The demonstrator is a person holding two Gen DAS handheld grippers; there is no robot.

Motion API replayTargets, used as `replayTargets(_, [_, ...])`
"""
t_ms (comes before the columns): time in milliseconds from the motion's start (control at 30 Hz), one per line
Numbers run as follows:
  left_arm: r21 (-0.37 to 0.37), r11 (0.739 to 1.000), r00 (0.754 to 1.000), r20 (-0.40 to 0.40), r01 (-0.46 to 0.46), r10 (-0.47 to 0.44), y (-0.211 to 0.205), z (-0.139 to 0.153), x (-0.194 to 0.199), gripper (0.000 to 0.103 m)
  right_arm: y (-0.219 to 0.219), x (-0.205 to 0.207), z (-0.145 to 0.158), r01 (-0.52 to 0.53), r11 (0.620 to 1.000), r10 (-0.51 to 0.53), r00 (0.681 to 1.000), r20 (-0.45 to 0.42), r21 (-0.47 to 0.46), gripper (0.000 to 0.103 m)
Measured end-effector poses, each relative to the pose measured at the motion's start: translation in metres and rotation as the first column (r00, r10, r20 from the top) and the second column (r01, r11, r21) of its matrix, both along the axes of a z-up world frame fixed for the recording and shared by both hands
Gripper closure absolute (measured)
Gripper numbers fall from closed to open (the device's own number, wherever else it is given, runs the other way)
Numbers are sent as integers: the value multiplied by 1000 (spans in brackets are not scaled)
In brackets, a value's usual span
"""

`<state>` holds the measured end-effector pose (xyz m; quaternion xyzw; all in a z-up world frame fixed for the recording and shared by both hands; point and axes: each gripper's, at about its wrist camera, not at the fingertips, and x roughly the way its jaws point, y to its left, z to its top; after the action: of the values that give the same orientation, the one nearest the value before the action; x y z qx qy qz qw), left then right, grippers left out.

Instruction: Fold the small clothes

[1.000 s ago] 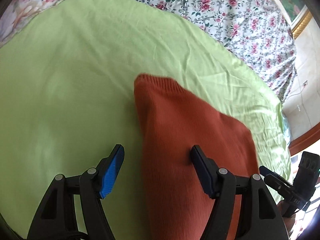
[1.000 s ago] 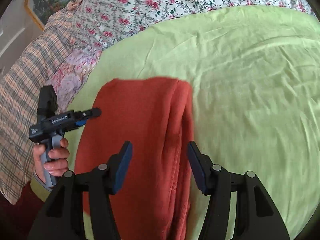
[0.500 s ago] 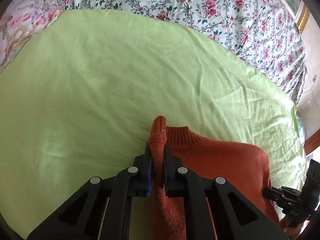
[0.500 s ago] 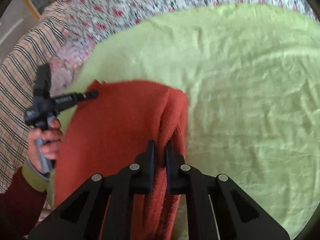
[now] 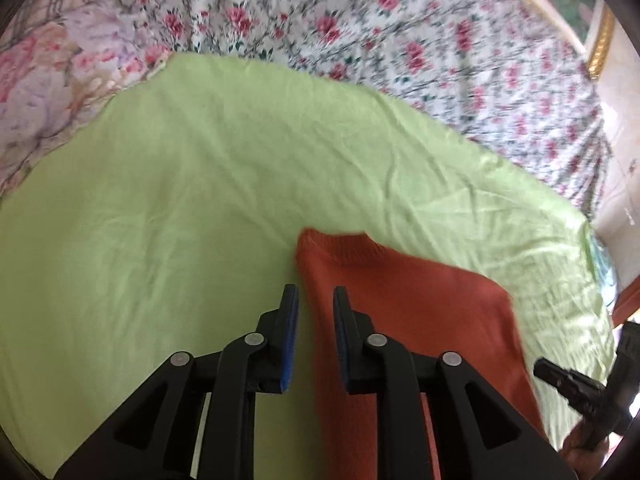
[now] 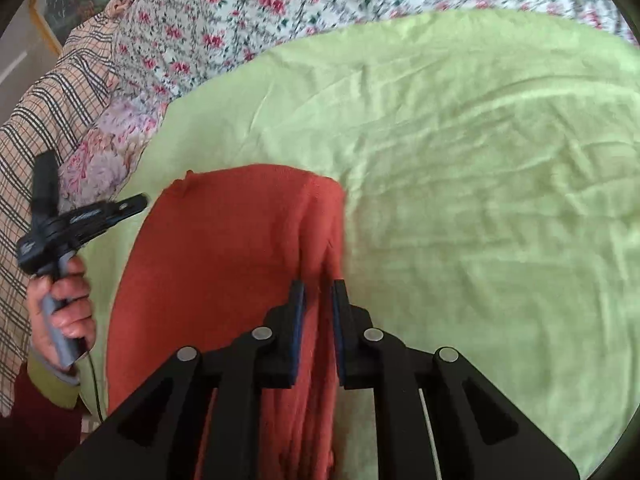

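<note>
A rust-orange knitted sweater (image 5: 404, 300) lies folded on a light green sheet (image 5: 180, 208). My left gripper (image 5: 314, 300) is a little open, its jaws straddling the sweater's left edge near the ribbed collar without pinching it. In the right wrist view the sweater (image 6: 224, 248) lies at lower left on the sheet (image 6: 480, 160). My right gripper (image 6: 319, 294) is slightly open around the bunched right fold of the sweater. Each gripper shows in the other's view: the right one (image 5: 580, 392) and the left one (image 6: 80, 220), held in a hand.
A floral bedspread (image 5: 400, 40) lies under the green sheet and beyond its far edge. A plaid cloth (image 6: 44, 120) and a pink floral pillow (image 6: 108, 148) lie at the left. A gold-framed picture (image 5: 592, 20) hangs on the wall.
Both grippers shut on the sweater's edges half a second ago and have now parted a little, letting the cloth go. The sweater lies flatter.
</note>
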<state>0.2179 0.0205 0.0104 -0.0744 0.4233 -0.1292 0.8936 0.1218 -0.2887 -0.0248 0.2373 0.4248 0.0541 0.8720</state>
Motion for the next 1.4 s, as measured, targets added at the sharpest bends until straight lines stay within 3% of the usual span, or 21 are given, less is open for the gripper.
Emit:
replayTargets(100, [-9, 1000, 1000, 13, 23, -23, -2, 7, -42, 75, 4, -24, 16, -2, 1000, 1, 999, 42, 23, 90])
replayTargets(233, [18, 997, 997, 11, 79, -79, -15, -1, -97, 69, 32, -49, 23, -101, 995, 100, 994, 51, 14, 90])
replayTargets(367, [67, 992, 994, -44, 105, -102, -22, -26, -135, 67, 46, -61, 1, -110, 984, 106, 994, -35, -138, 91])
replayTargets(600, [42, 994, 993, -71, 96, -93, -8, -37, -176, 59, 38, -78, 10, -65, 993, 65, 998, -3, -102, 86])
replayTargets(833, [78, 991, 992, -63, 110, -105, -6, -39, -209, 52, 50, -113, 23, -74, 995, 77, 996, 39, -67, 85])
replayTargets(1033, [111, 986, 991, -54, 124, -119, -6, -38, -231, 39, 52, -145, 23, -77, 996, 78, 996, 42, -34, 85])
replayTargets(1100, [137, 983, 992, -41, 121, -116, -7, -38, -242, 33, 54, -154, 22, -75, 997, 76, 996, 39, -28, 82])
replayTargets(1167, [153, 981, 992, -43, 123, -118, -8, -39, -251, 27, 56, -164, 21, -71, 997, 72, 997, 34, -29, 65])
replayTargets(1400, [213, 968, 991, -37, 136, -131, -5, -44, -273, 25, 70, -188, 16, -89, 994, 90, 996, 21, -64, 48])
